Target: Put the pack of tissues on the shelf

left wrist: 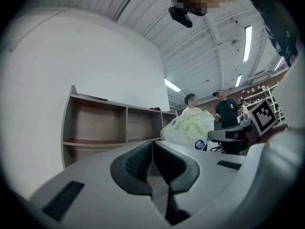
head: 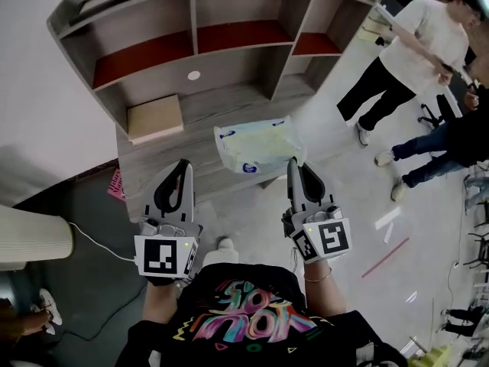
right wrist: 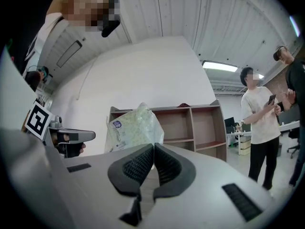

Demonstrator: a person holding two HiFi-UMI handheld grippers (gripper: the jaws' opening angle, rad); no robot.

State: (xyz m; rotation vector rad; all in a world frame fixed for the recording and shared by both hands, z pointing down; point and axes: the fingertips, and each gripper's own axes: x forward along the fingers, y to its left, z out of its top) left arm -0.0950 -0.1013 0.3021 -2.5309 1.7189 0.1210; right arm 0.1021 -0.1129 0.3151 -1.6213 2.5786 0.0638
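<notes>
Closed right gripper [head: 292, 161], tissues [head: 256, 145] near desk [head: 221, 102] edge

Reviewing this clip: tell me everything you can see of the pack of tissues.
The pack of tissues is a soft, crinkled plastic-wrapped bundle, pale with a faint yellow-green print and round blue labels. It rests on the grey wooden bottom surface of the shelf unit, near the front edge, outside the compartments. The shut right hand-held gripper is at its right corner; contact is unclear.
</notes>
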